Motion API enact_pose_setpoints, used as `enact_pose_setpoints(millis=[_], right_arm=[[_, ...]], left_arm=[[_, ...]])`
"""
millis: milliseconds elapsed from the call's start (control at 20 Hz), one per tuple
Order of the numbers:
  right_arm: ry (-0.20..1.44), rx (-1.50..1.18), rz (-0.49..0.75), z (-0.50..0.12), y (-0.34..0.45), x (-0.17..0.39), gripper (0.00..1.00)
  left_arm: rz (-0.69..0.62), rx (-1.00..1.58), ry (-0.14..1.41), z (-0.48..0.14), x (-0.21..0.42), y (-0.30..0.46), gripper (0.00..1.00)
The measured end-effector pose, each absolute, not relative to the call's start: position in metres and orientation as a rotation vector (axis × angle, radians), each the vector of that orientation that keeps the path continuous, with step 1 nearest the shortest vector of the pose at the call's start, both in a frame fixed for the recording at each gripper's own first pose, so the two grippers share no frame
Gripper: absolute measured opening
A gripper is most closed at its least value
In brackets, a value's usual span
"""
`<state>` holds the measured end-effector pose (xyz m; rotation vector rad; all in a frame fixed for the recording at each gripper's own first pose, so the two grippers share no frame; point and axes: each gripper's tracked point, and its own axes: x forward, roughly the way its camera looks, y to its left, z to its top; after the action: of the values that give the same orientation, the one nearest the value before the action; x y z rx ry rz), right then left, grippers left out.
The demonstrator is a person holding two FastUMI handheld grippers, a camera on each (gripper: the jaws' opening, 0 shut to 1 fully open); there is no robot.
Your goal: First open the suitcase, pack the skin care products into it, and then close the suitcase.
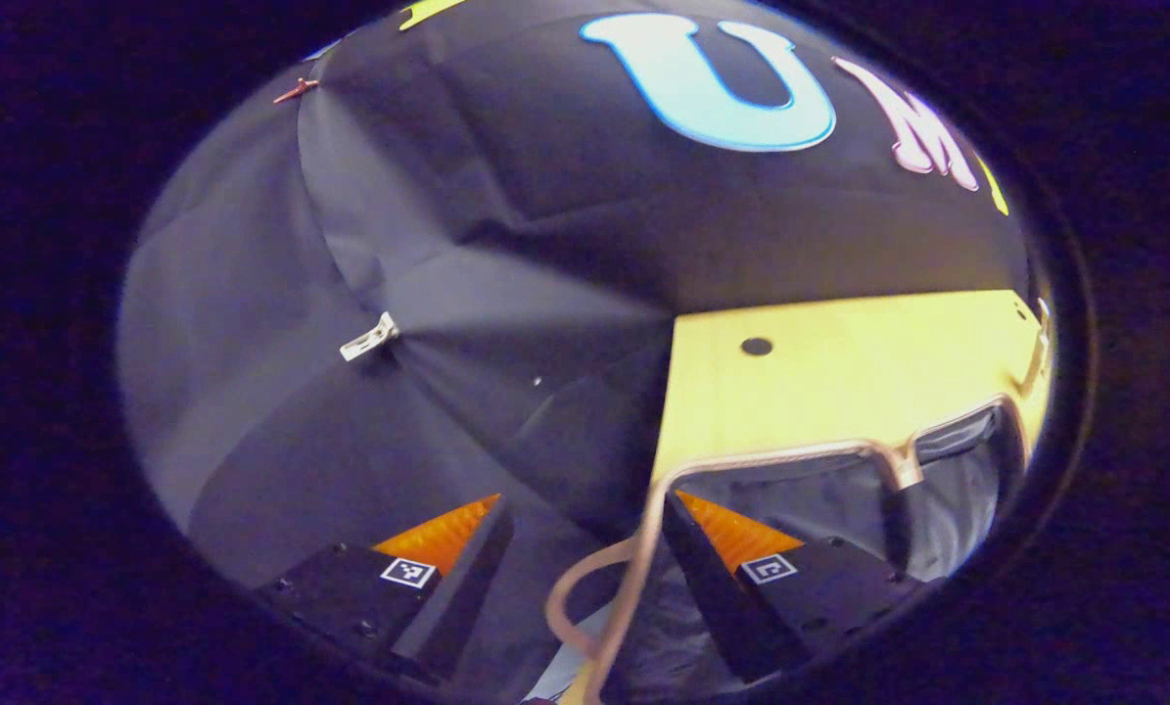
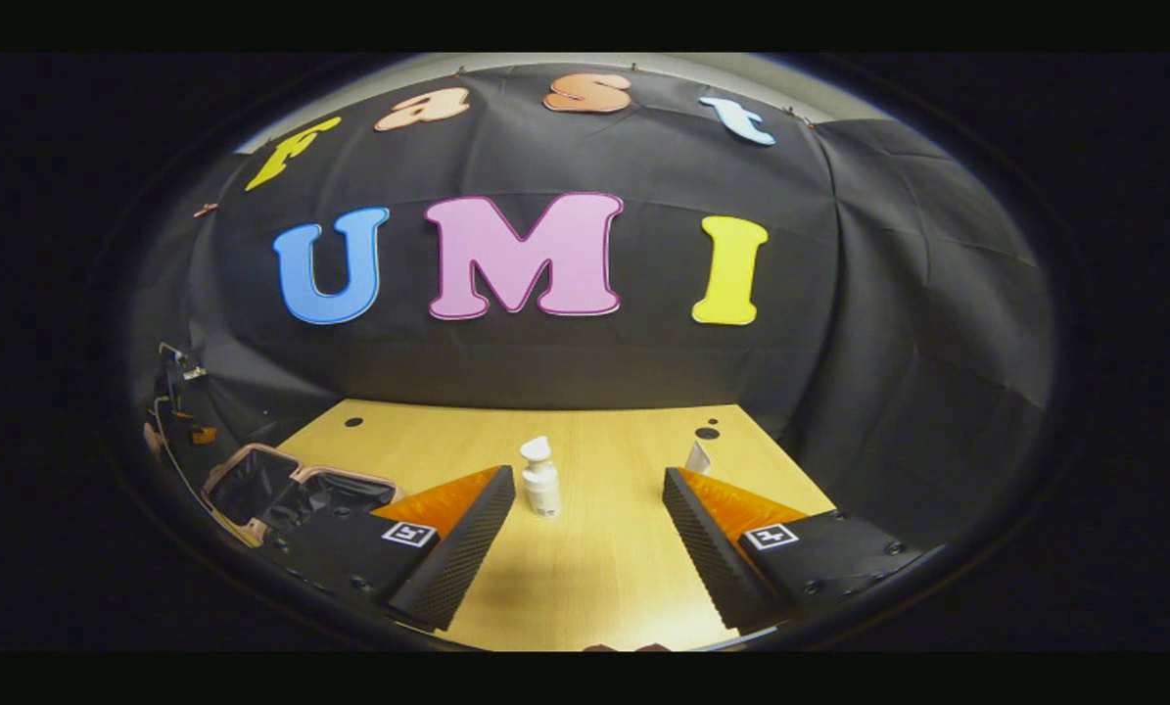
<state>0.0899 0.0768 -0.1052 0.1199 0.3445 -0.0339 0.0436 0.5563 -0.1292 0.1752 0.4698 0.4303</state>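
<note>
two grippers are up, both with jaws spread wide and nothing between the fingers. nearest in the right gripper view, the right gripper (image 2: 585,534) hangs low over the pale wooden table (image 2: 604,578), its ribbed black fingers (image 2: 457,548) flanking bare tabletop. just beyond the fingertips, roughly centred in the gap but clear of both fingers, a small white pump bottle (image 2: 540,478) stands upright on the table. a small white object (image 2: 698,456) sits further right, half hidden behind the right finger; i cannot tell what it is. off to the left edge of the table the suitcase (image 2: 281,490) lies open, pinkish rim and dark lining showing, and beyond it the other gripper (image 2: 178,401) is dimly visible, too small to read.

in the left gripper view, the left gripper (image 1: 585,558) is tilted, its fingers held apart over the suitcase rim, which crosses between them with a looped handle (image 1: 570,597) near the bottom. dark lining fills the case interior to the right, and the table runs on behind it to the black cloth wall (image 1: 447,245).
</note>
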Motion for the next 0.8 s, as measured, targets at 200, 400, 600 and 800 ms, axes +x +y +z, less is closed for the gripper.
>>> enact_pose_setpoints(millis=[200,400,600,800], right_arm=[[0.337,0.11,-0.038,-0.12,0.058,0.093,0.97],[0.361,0.164,-0.041,-0.144,0.04,0.106,0.97],[0.386,0.118,-0.029,-0.174,0.016,0.134,0.97],[0.445,0.123,-0.007,-0.219,-0.002,0.165,0.98]], left_arm=[[0.195,0.207,0.345,-0.086,0.067,0.397,0.97],[-0.039,0.082,0.28,-0.082,0.096,0.223,0.96],[-0.154,-0.035,0.344,-0.105,0.125,0.118,0.97],[-0.225,-0.034,0.449,-0.146,0.171,0.036,0.98]])
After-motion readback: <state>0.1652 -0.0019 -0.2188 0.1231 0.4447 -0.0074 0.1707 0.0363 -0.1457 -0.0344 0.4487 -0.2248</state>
